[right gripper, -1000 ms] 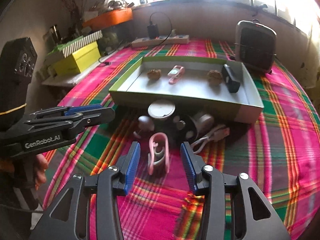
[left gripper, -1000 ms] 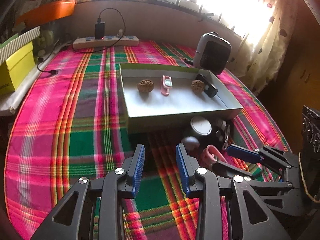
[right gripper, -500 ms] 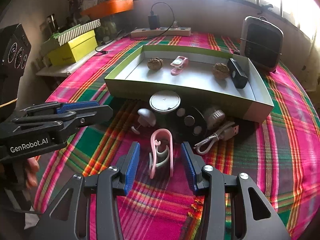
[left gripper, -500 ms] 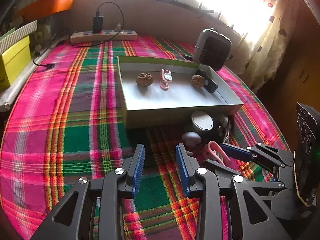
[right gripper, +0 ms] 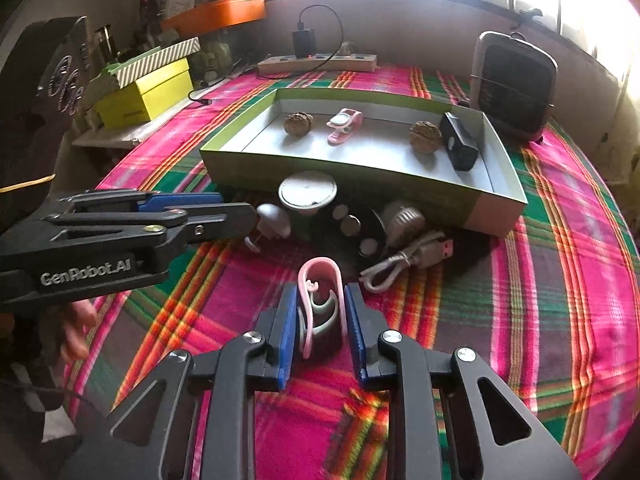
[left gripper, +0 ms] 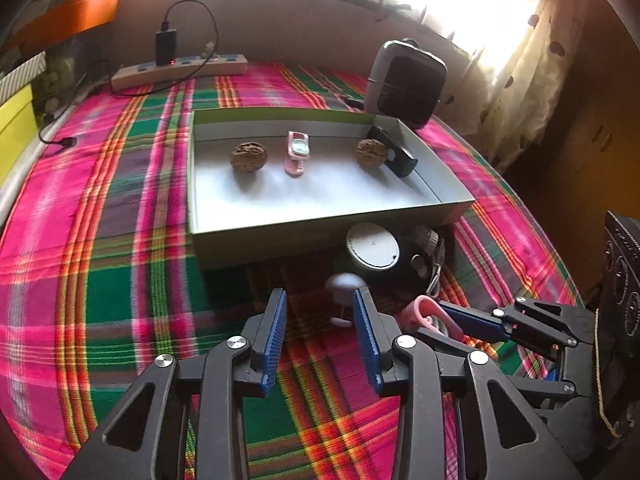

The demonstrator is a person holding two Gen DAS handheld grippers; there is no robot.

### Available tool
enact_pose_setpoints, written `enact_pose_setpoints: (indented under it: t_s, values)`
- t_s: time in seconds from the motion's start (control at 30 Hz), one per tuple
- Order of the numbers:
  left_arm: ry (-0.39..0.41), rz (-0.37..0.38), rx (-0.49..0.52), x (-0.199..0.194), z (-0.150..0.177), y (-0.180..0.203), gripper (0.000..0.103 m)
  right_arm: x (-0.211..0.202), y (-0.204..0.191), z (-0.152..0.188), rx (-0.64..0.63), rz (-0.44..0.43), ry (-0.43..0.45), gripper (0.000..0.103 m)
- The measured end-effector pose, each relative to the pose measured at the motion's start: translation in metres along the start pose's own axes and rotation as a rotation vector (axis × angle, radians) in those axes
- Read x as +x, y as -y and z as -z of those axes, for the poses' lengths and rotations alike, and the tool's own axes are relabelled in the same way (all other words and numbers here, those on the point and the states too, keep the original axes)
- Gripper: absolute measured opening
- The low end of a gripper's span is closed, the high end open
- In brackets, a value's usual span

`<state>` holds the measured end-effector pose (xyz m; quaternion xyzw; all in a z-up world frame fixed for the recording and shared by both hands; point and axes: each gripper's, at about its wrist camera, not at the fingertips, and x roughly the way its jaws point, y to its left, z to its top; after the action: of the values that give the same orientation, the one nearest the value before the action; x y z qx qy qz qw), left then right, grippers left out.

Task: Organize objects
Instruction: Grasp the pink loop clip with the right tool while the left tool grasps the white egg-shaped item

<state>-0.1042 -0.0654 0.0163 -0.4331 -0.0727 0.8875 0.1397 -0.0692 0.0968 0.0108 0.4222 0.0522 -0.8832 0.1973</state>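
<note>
A pink clip (right gripper: 319,259) lies on the plaid cloth between the pads of my right gripper (right gripper: 320,294). Its jaws are closing, and both pads touch the clip's sides. The left wrist view shows the right gripper (left gripper: 436,320) at lower right, with the clip (left gripper: 424,306) at its tips. My left gripper (left gripper: 320,296) is open and its jaws are opening. A white mushroom-shaped piece (left gripper: 344,282) lies just past its tips, near the right finger. The grey tray (left gripper: 280,236) behind holds two brown nuts, a pink gadget (left gripper: 296,152) and a black box (left gripper: 394,154).
In front of the tray lie a white-lidded round pot (right gripper: 308,192), a dark piece with round knobs and a coiled cable (right gripper: 400,264). A heater (left gripper: 408,84), a power strip (left gripper: 180,70) and a yellow box (right gripper: 148,98) stand at the table's edges. A person's fingers (right gripper: 76,328) grip the left handle.
The right jaws have narrowed onto the pink clip. The left gripper has moved forward and right, so the white mushroom piece now sits at its tips, and its jaws stand slightly wider.
</note>
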Motion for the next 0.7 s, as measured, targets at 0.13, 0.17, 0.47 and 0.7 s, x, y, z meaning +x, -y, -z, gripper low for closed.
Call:
enact_pose_setpoints:
  t_s: [0.13,0.17,0.47,0.7]
  values:
    - [-0.010,-0.011,0.013,0.006,-0.002,0.007,0.035,-0.006,0.008,0.004,0.009,-0.003,0.003,0.025]
    - [-0.011,-0.014,0.016,0.007,-0.001,0.008,0.035,-0.007,0.009,0.005,0.010,-0.004,0.004,0.025]
    - [-0.029,-0.036,0.011,0.019,-0.005,0.013,0.037,-0.017,0.024,0.007,0.026,0.004,0.024,0.025]
    - [-0.027,-0.066,0.021,0.021,-0.006,0.017,0.037,-0.016,0.030,0.007,0.026,-0.005,0.023,0.025]
